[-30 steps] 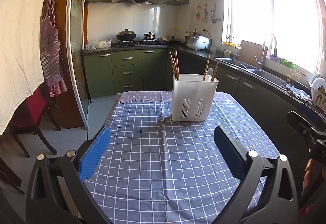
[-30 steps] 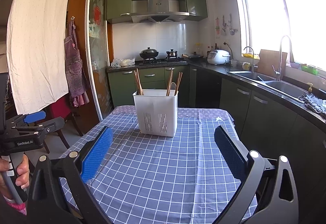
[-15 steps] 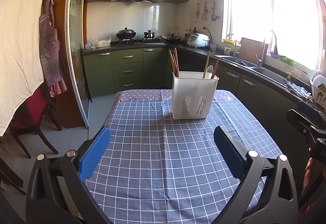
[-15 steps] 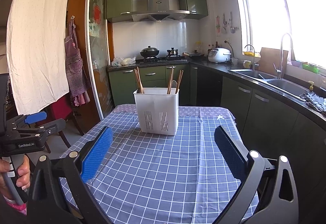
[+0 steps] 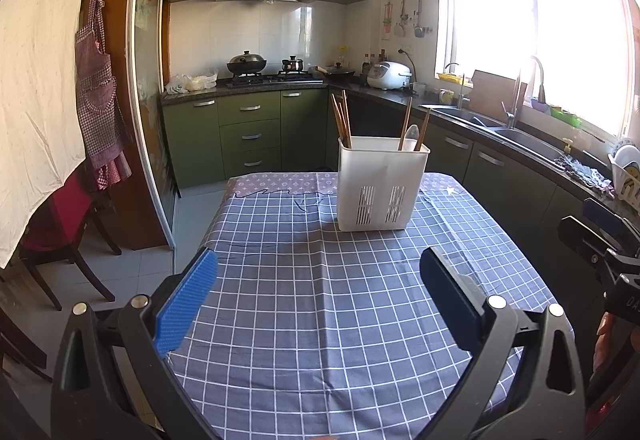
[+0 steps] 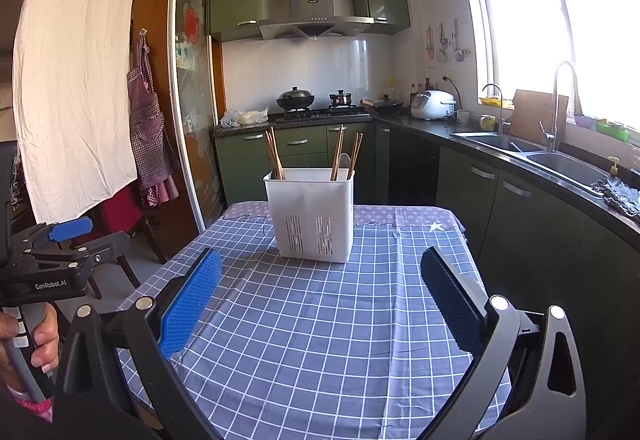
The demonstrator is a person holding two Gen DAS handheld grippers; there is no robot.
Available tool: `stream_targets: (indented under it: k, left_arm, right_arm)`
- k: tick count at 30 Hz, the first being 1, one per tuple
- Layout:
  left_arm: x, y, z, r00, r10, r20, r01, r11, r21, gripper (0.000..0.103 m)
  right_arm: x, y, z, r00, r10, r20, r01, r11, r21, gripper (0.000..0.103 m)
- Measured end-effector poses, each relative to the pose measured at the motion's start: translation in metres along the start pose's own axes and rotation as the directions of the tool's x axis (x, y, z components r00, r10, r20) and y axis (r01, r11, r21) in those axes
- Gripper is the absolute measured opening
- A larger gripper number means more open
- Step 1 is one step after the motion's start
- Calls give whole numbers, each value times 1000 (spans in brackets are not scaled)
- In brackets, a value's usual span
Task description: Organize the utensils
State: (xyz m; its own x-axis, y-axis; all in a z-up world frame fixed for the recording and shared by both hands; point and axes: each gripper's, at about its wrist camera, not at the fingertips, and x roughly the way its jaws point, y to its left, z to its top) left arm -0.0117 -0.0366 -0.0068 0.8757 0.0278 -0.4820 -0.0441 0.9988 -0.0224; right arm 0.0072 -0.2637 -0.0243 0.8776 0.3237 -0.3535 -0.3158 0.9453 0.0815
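A white slotted utensil holder stands upright at the far middle of the checked tablecloth; it also shows in the right wrist view. Brown chopsticks lean in its left compartment. Two more chopsticks and a pale spoon stand in its right compartment. My left gripper is open and empty, well short of the holder. My right gripper is open and empty too, also short of it.
Green cabinets and a dark counter with a sink run along the right. A red chair stands left of the table. The other hand-held gripper shows at the right edge and at the left edge.
Both views have shifted slightly; the holder sits a little lower and nearer in frame. Both grippers stay open and empty.
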Motion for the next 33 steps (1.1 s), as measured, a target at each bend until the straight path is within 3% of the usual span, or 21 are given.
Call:
stream_targets:
  k: [33]
  left_arm:
    - [5, -3, 0, 999, -28, -22, 28, 1000, -4, 96]
  right_arm:
    - [10, 1, -10, 1000, 5, -25, -5, 1000, -2, 98]
